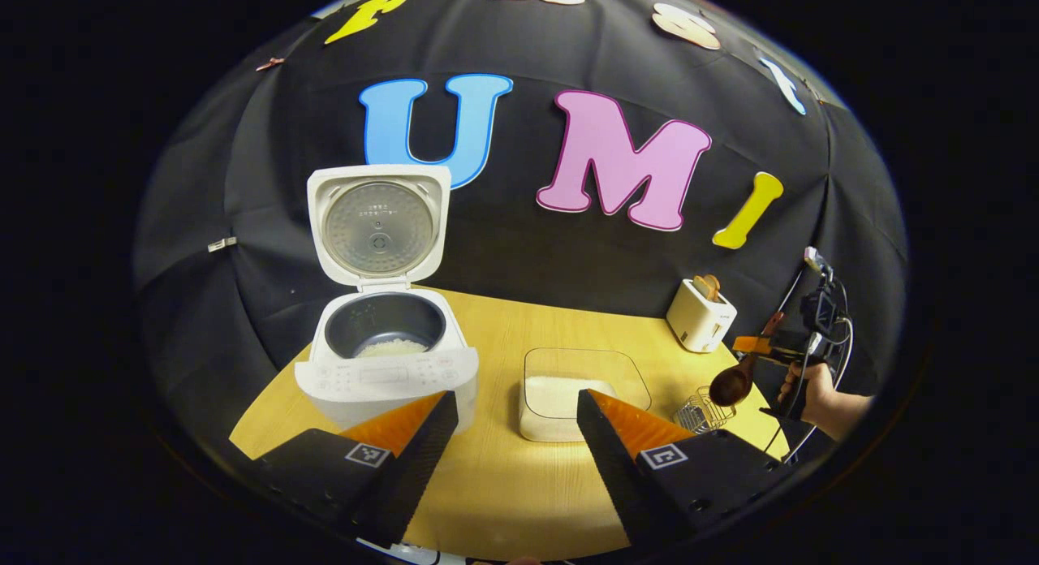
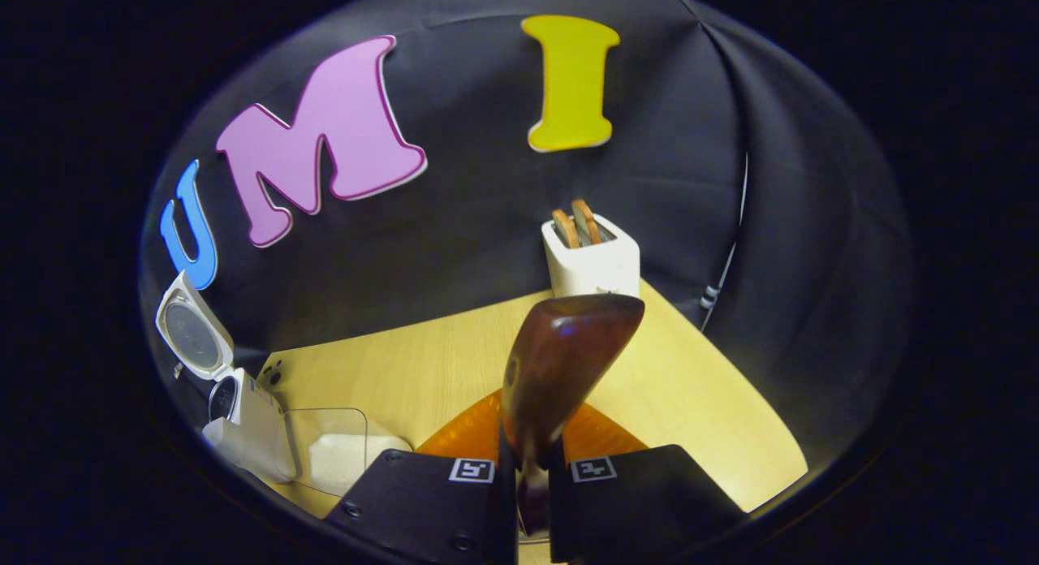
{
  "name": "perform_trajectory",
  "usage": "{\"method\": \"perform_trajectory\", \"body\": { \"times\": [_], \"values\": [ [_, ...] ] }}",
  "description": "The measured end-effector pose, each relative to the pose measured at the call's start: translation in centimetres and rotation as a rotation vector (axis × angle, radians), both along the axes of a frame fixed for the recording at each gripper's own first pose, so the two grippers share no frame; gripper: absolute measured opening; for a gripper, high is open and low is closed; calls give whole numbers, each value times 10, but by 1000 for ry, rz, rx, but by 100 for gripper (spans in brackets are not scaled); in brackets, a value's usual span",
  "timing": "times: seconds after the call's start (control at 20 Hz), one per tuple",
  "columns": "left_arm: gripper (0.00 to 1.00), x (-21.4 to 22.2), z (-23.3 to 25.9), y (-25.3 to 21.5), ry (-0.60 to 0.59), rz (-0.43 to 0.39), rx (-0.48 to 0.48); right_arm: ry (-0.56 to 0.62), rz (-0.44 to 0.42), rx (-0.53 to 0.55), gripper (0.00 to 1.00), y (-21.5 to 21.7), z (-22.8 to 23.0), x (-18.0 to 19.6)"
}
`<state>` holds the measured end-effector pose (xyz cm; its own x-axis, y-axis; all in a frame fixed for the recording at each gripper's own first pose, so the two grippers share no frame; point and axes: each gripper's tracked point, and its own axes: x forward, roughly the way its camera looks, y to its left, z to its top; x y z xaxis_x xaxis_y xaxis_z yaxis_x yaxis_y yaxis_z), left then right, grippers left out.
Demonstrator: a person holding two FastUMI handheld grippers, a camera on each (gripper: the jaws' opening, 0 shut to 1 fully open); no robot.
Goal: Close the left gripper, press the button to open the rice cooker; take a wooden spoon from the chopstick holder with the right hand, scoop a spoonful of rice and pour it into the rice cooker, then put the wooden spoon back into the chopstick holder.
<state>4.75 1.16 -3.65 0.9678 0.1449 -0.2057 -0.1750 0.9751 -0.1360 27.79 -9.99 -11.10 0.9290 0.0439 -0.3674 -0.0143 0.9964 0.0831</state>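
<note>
The white rice cooker [image 1: 381,362] stands at the table's left with its lid up, and white rice shows in its dark pot. My left gripper [image 1: 516,398] is open, low over the table in front of the cooker and the clear rice box [image 1: 580,390], holding nothing. At the right a hand holds my right gripper [image 1: 763,350], shut on the wooden spoon [image 1: 730,384], whose bowl hangs just above the wire chopstick holder [image 1: 704,411]. In the right gripper view the wooden spoon [image 2: 568,354] sticks forward from my right gripper [image 2: 528,447], its bowl toward the toaster.
A white toaster [image 1: 700,315] with bread slices in it stands at the back right, near the table's far edge. The toaster [image 2: 591,260] is straight ahead in the right gripper view, with the rice cooker [image 2: 239,415] and the rice box [image 2: 341,455] at lower left.
</note>
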Motion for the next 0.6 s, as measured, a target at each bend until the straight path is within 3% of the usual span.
{"method": "perform_trajectory", "body": {
  "times": [0.15,0.2,0.3,0.4,0.6],
  "values": [
    [96,-3,1,21,-16,10,-48,-18,24,14,19,31,25,-5],
    [92,-5,1,31,-18,19,-47,-29,31,19,19,44,33,-7],
    [96,-11,8,47,-31,34,-18,-45,42,14,19,71,37,-6],
    [92,-16,17,56,-54,27,2,-49,65,24,19,102,36,-7],
    [96,-22,16,71,-57,4,-23,-23,112,31,19,156,15,-6]
  ]
}}
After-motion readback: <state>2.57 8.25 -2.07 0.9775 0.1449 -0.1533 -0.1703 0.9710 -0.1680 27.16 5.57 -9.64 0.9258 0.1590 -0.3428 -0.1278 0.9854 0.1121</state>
